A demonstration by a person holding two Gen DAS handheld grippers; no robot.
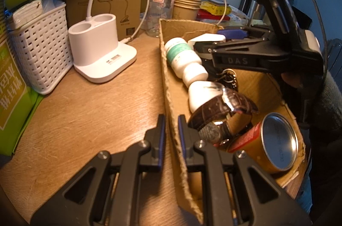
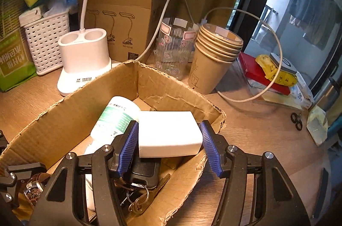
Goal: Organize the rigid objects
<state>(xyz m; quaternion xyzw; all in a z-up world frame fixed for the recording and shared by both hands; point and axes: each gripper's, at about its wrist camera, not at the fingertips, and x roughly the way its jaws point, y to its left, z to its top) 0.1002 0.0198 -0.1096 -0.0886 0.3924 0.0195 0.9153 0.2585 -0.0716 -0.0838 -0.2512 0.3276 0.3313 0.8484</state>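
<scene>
Item: white charger block [image 2: 170, 134], pinched between the pads of the right gripper [image 2: 168, 148] over the cardboard box [image 2: 64, 117], apparently for stowing beside the pill bottle [image 2: 116, 117]; left gripper [image 1: 171, 134] clamps the box's near-left wall, likely steadying it

Your white block [image 2: 168, 134] hangs level over the torn cardboard box [image 2: 64, 117], above the white bottle [image 2: 113, 119] lying along its left wall.
</scene>
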